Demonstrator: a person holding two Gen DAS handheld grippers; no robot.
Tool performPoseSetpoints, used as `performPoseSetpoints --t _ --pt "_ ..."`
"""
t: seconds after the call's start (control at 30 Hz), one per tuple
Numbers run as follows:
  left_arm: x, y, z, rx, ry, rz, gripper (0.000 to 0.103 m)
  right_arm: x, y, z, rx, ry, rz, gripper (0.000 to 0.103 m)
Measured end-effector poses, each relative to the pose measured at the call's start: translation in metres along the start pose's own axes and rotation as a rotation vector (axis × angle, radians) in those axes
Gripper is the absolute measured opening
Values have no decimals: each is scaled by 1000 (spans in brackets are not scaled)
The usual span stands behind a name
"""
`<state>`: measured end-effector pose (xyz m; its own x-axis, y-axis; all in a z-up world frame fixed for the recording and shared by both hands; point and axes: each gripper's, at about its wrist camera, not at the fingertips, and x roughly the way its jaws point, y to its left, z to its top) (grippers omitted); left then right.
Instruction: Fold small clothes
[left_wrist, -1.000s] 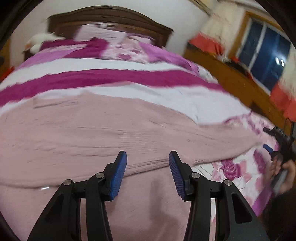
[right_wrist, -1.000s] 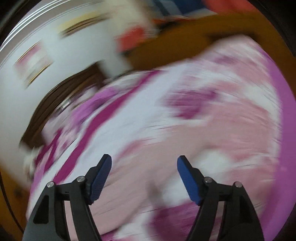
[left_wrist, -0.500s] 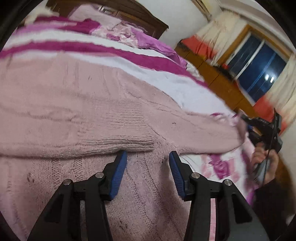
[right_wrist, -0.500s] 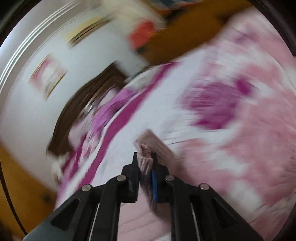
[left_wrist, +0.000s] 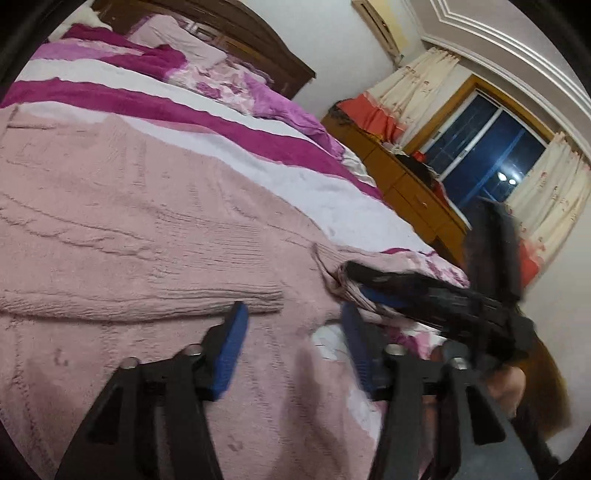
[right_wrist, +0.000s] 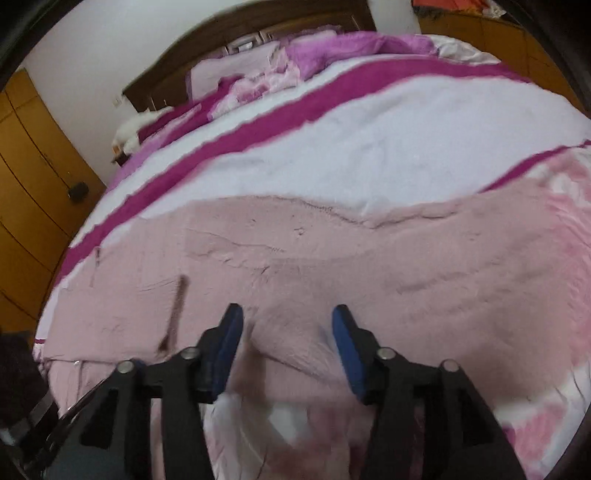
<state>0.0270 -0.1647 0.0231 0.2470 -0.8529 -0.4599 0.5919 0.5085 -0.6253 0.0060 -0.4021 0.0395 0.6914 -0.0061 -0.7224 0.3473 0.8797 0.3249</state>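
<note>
— Half a second back the right hand-held gripper (right_wrist: 286, 332) was clamped on the sleeve cuff; now its blue pads stand wide apart with nothing between them, and the cuff has been carried in over the body of the pink knitted sweater (right_wrist: 332, 266).

— And the left hand-held gripper (left_wrist: 291, 332)?

— Released as well, pads spread, hovering low over the knit. It has swung so that the right one shows in its view (left_wrist: 424, 295), blurred, just beside the folded-over sleeve (left_wrist: 343, 280).

— Where does the garment lie from each?

— Straight ahead and beneath both. Its long axis runs across the bed (right_wrist: 369, 147), left to right in both views. A ribbed band (left_wrist: 221, 295) sits just beyond the left pads, so that hand is nearer the middle; the right is nearer the folded sleeve end. I judge the next grasp goes to the opposite sleeve or the hem, and whichever hand takes it must reach along that long axis, not across.

— Anything in the way?

— Nothing on the sweater itself. Close in, something white and glossy blurs under the right pads; I cannot tell what. Beyond the knit comes the white and magenta striped blanket (left_wrist: 221, 122), then the pillows (right_wrist: 236, 70) and dark wooden headboard (left_wrist: 258, 40). Off to the side stand a wooden dresser (left_wrist: 406, 177) and a curtained window (left_wrist: 487, 147), well apart from the work.
</note>
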Motion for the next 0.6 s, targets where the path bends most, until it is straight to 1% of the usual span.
performPoseSetpoints --t 0.03,0.07,0.1,0.13,0.17,0.2,0.23,0.27,0.3,0.33,0.4,0.43,0.47,0.5,0.53,0.57,0.6 --pt "3 -4 3 -8 10 -5 56 -17 -3 -2 14 -49 -12 80" --pt "6 -8 6 -12 14 -11 57 -41 -9 -7 42 -135 -22 89" --pt "10 -16 10 -7 22 -31 57 -73 -16 -24 87 -239 -30 92" --pt "16 -25 16 7 33 -39 57 -93 -26 -32 135 -318 -32 94" --pt "21 -32 22 14 32 -31 57 -109 -38 -39 190 -380 -21 95" --pt "26 -39 28 8 22 -40 57 -118 -52 -45 236 -405 2 95" --pt "33 -43 35 -5 25 -64 57 -120 -66 -47 280 -401 16 95" --pt "51 -47 45 -20 78 -80 57 -120 -75 -48 312 -388 11 95" --pt "67 -46 50 -47 135 -66 57 -120 -88 -48 361 -366 1 95" --pt "82 -43 54 -83 178 -35 57 -121 -99 -50 403 -350 4 95" --pt "106 -33 56 -191 228 48 51 -116 -119 -54 523 -305 89 95" --pt "115 -29 54 -246 222 82 51 -107 -122 -49 560 -282 152 95" --pt "117 -31 53 -252 213 101 50 -102 -128 -52 597 -260 244 95" --pt "120 -38 52 -243 204 128 47 -99 -134 -54 627 -245 323 95" --pt "123 -44 51 -237 214 142 28 -97 -137 -54 645 -238 353 95" --pt "128 -48 49 -242 237 150 2 -96 -139 -55 664 -237 365 95" --pt "136 -50 46 -258 284 168 0 -96 -140 -56 669 -240 362 95"
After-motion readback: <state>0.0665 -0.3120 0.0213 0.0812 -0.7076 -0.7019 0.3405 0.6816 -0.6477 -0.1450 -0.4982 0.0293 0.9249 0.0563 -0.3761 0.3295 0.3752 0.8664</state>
